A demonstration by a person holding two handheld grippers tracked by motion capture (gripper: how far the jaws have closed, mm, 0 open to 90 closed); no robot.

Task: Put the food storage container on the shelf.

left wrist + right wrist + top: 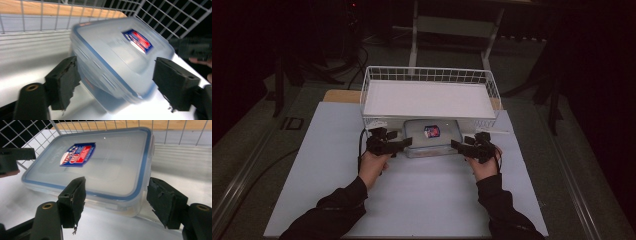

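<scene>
A clear plastic container (431,135) with a blue-rimmed lid and a red and blue label lies on the white mat, right in front of the wire basket. My left gripper (406,143) is at its left end and my right gripper (455,145) at its right end. In the left gripper view the container (120,57) is blurred and looks tilted between the spread jaws of the left gripper (116,65), with a gap at the right pad. In the right gripper view the container (100,162) sits just beyond the right gripper (116,185), whose pads stand apart from it.
A white wire basket (367,85) with a white floor stands directly behind the container, on a wooden board (341,96). The white mat (412,200) covers the table toward the person. Dark table edges and stands lie around it.
</scene>
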